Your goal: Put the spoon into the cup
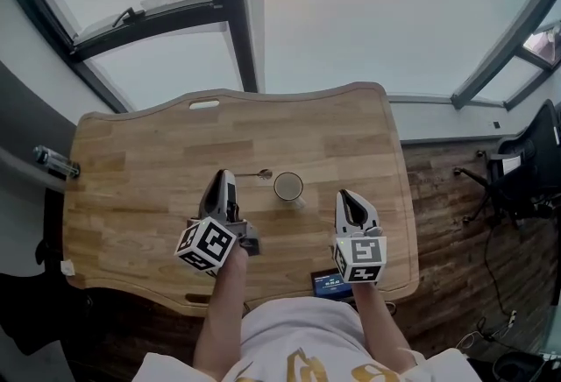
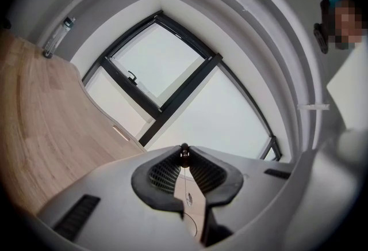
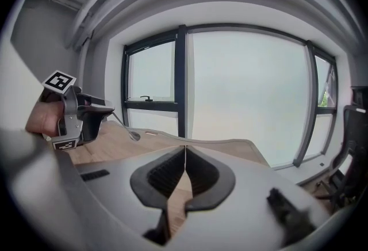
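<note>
Far left, a small bottle (image 1: pixel 54 161) lies at the desk's (image 1: pixel 131 152) left edge, not involved. The left gripper (image 1: pixel 226 179) is mid-desk with its jaws clamped on the very end of the spoon's (image 1: pixel 250 173) handle. The left gripper view shows only a dark nub of the handle pinched at the jaw tips.

The spoon's long axis runs left-right, roughly parallel to the desk's far edge, with the bowl pointing right toward the cup (image 1: pixel 287 187). In the right gripper view the spoon (image 3: pixel 129 130) slopes bowl-down and looks clear of the wood. The cup is upright at the centre of the desk, just beside the spoon's bowl but not touching it.

The right gripper (image 1: pixel 344 194) sits right of the cup, jaws pressed together on nothing and not steadying the cup. A small screen device (image 1: pixel 331 284) lies at the near edge.

Risks:
- The grip is on the handle tip only, so the spoon may swivel or slip out when tilted.
- The spoon is coming in nearly level, so the bowl could catch the rim and shove or tip the cup, which nothing is holding. It needs a steeper bowl-down angle first.
</note>
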### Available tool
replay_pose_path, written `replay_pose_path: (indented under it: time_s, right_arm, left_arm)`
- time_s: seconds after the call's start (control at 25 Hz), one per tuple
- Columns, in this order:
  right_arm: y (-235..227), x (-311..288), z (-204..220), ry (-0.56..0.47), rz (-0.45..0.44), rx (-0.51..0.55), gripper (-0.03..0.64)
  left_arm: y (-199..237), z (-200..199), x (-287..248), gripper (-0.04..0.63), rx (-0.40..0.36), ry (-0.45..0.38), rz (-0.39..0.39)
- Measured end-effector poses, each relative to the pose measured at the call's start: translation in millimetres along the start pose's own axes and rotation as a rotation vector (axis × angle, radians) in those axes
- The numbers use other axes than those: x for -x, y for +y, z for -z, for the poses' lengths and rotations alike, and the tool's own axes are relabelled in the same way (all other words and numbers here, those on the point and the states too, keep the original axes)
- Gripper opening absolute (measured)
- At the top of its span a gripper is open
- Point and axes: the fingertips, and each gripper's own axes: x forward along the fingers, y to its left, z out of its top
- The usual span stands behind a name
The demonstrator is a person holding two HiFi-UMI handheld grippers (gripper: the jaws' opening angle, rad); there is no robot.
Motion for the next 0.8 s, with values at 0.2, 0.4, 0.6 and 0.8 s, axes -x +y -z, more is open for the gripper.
replay_pose_path:
  time_s: [0.2,0.4,0.6,0.8]
  right_arm:
    - [-2,-13,9,0.025,-0.009,-0.004,0.031]
    - [-4,-20,15,0.044,-0.012,-0.008,0.031]
    - [-4,-25,19,0.056,-0.017,-0.014,0.031]
    - [-5,-27,29,0.073,-0.018,-0.019,0.032]
  left_arm:
    - [8,8,-11,0.051,0.001,0.028,-0.016]
    - [13,13,-14,0.051,-0.009,0.043,-0.028]
    - [18,17,-16,0.051,-0.015,0.058,-0.039]
    - [22,23,-18,0.051,-0.022,0.073,-0.044]
